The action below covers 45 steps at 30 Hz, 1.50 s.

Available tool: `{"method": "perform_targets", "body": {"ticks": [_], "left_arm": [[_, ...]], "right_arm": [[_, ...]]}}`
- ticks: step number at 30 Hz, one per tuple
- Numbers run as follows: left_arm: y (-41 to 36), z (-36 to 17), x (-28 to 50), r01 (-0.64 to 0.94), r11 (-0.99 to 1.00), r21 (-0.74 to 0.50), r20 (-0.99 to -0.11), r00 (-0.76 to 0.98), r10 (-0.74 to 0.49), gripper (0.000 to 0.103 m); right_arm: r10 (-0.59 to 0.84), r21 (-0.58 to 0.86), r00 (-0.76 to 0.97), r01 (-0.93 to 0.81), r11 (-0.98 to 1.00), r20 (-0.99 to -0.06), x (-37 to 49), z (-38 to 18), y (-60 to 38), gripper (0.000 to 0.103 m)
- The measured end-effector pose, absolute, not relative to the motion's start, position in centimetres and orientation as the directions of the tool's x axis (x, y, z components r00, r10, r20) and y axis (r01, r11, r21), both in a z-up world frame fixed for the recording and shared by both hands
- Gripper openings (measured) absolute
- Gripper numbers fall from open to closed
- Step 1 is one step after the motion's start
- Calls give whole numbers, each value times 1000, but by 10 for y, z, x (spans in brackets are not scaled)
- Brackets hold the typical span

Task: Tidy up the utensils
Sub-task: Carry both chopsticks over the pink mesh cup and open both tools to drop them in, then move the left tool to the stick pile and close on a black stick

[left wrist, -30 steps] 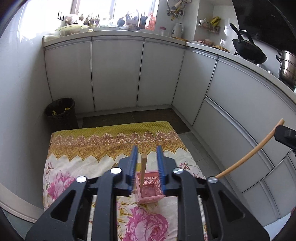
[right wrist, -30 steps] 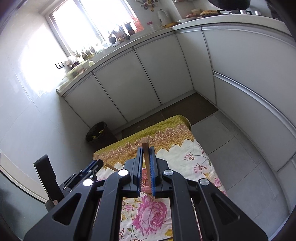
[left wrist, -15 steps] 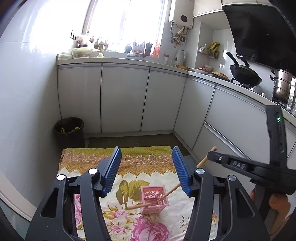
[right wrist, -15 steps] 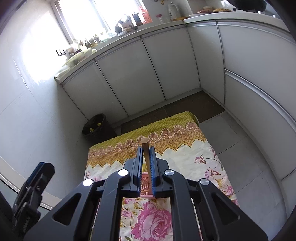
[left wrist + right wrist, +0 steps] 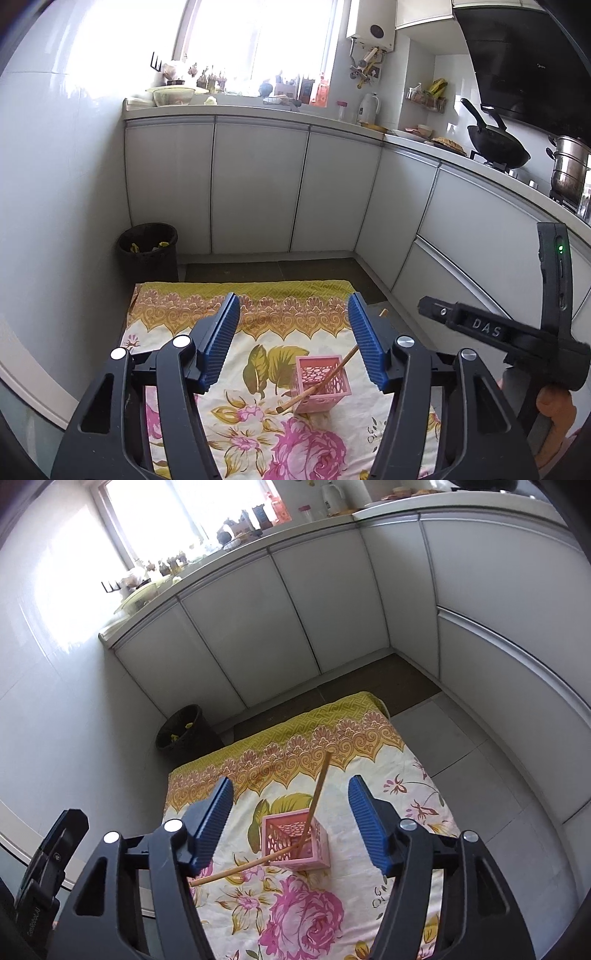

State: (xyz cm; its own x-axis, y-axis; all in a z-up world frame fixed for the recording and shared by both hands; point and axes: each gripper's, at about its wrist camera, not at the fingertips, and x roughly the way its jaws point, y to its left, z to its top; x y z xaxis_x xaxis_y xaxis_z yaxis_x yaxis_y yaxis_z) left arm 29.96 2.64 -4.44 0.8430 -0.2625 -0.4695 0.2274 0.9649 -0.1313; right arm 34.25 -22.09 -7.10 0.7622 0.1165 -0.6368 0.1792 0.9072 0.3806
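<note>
A pink lattice holder (image 5: 322,382) (image 5: 295,843) stands on a floral cloth (image 5: 258,424) (image 5: 314,915). Two wooden chopsticks lean in it. In the right wrist view one chopstick (image 5: 317,797) points up and away and the other chopstick (image 5: 236,871) points out to the left. In the left wrist view they overlap along one line (image 5: 321,384). My left gripper (image 5: 293,341) is open and empty above the holder. My right gripper (image 5: 290,821) is open and empty above it too; its body shows in the left wrist view (image 5: 517,332).
White cabinets (image 5: 258,184) (image 5: 277,620) run along the back and right. A black bin (image 5: 147,251) (image 5: 184,731) stands by the cloth's far left corner. A wok (image 5: 495,147) and a steel pot (image 5: 569,170) sit on the counter at right.
Both grippers have opened and let go of their chopsticks, which now lean in the pink holder. Both grippers have lifted back from it.
</note>
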Motion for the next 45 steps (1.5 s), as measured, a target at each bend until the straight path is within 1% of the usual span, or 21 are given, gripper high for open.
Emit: {"method": "perform_targets", "body": {"ticks": [1,2,3,5,6,7,12,14,17,21,24,29,30,31,32,35,37,38,40,42,45], "left_arm": [[26,-45,296,230,965,-128,-470,843,-263,66],[26,-46,293,233,965,-122,-471,842,-263,68],[25,-46,290,238,965,-114,-475,840,-263,73],[23,-50,283,250,963,-99,-482,834,-267,82],[22,-52,279,258,961,-94,-485,831,-271,91],[20,-54,275,266,960,-89,-488,828,-275,96],[5,-70,258,322,946,-44,-530,795,-295,96],[-5,-81,251,366,930,-25,-575,756,-313,96],[-27,-107,240,455,889,44,-647,691,-322,96],[-66,-156,231,623,769,146,-791,540,-287,96],[-90,-193,224,728,657,196,-861,449,-240,96],[-116,-245,221,816,529,235,-923,357,-141,95],[-119,-252,223,823,518,235,-931,344,-124,94],[-123,-259,226,830,509,228,-940,323,-107,89],[-126,-266,230,836,505,217,-950,299,-88,87],[-133,-282,233,860,473,194,-968,247,-52,74],[-138,-293,236,871,457,179,-976,215,-28,61],[-140,-298,237,877,449,170,-980,198,-16,58],[-145,-310,239,889,430,160,-985,171,14,47],[-148,-319,242,897,415,155,-988,151,42,42],[-153,-328,246,905,402,142,-990,128,62,41]], "right_arm": [[105,387,767,196,901,-632,337,-69,-228,71],[94,391,771,210,896,-630,332,-68,-233,77],[82,396,776,225,890,-626,325,-68,-242,79],[61,407,785,251,878,-616,309,-66,-255,91],[48,409,790,264,873,-611,299,-67,-263,93],[37,406,792,271,873,-609,290,-67,-270,95],[-33,324,775,302,896,-631,247,-80,-292,96],[-65,271,771,300,915,-634,227,-88,-294,96],[-118,177,764,293,940,-634,196,-104,-291,96],[-149,79,719,273,959,-679,155,-138,-281,96],[-109,85,660,255,963,-743,128,-166,-277,96],[-3,189,543,297,936,-840,95,-209,-287,96],[12,205,528,308,929,-849,91,-217,-290,96],[20,214,518,317,924,-855,85,-222,-291,96],[25,221,511,326,919,-859,82,-228,-292,96],[40,234,482,348,908,-875,76,-242,-297,96],[54,243,465,355,903,-884,75,-249,-299,96],[63,248,458,356,901,-887,77,-251,-300,96],[77,256,447,356,899,-891,78,-255,-301,96],[85,262,443,355,897,-892,79,-257,-303,96],[95,270,440,356,895,-893,78,-258,-305,96]]}}
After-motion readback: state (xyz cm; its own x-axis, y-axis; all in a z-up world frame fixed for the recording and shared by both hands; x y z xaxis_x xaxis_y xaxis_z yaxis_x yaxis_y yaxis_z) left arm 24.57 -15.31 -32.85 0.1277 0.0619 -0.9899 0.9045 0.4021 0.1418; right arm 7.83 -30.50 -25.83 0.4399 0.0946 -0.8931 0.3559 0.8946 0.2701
